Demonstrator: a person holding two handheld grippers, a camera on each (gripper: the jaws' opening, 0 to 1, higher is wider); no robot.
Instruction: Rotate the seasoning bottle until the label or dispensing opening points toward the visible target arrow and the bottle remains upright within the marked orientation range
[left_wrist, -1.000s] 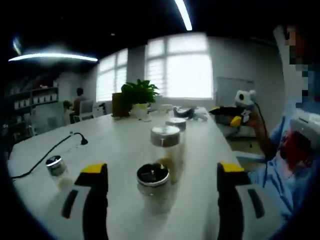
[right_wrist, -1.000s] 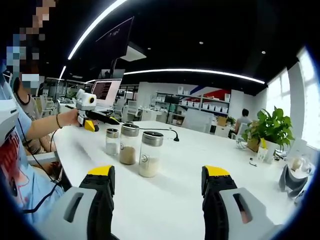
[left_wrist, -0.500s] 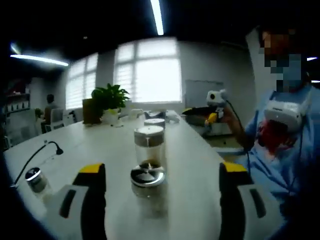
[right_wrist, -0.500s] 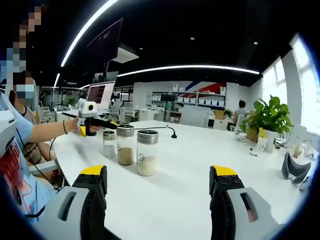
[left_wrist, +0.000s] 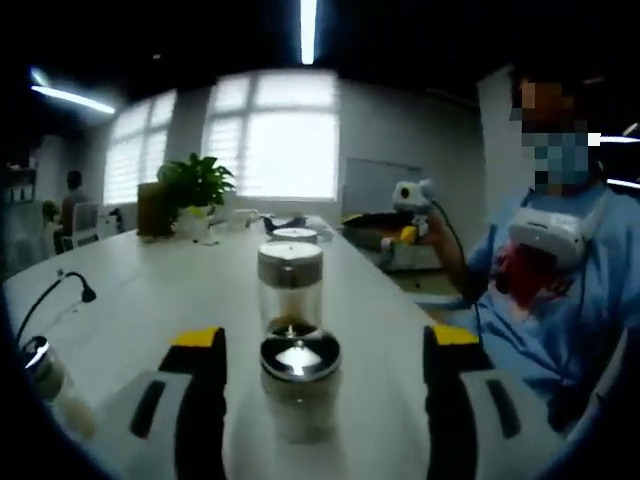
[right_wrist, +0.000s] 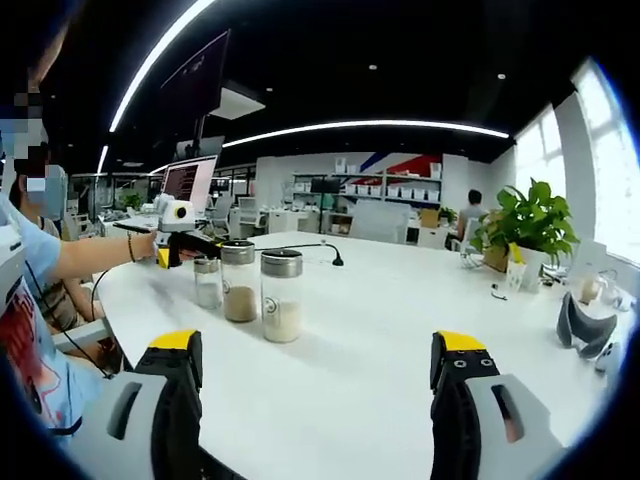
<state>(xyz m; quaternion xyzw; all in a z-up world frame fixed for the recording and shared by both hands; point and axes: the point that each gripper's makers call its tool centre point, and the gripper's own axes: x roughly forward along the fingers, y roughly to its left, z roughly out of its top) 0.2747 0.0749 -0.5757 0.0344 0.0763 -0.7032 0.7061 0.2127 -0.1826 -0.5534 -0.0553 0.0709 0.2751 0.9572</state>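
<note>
Seasoning bottle between left tongs, both tongs wide open

Seasoning bottle (left_wrist: 300, 385) stands upright on white counter (left_wrist: 150, 310), between the spread jaws of left tongs (left_wrist: 325, 352), not gripped. Second bottle (left_wrist: 290, 285) just beyond it, third (left_wrist: 294, 236) farther. Right tongs (right_wrist: 318, 350) gape wide, holding nothing; the three bottles sit ahead-left, nearest (right_wrist: 282, 296). Potted plant (right_wrist: 522, 222) ahead-right.

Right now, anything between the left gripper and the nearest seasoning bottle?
Nothing visible. The nearest seasoning bottle stands upright on the white table directly ahead of the open left gripper, between its jaw tips. The other bottles line up behind it, not in front.
</note>
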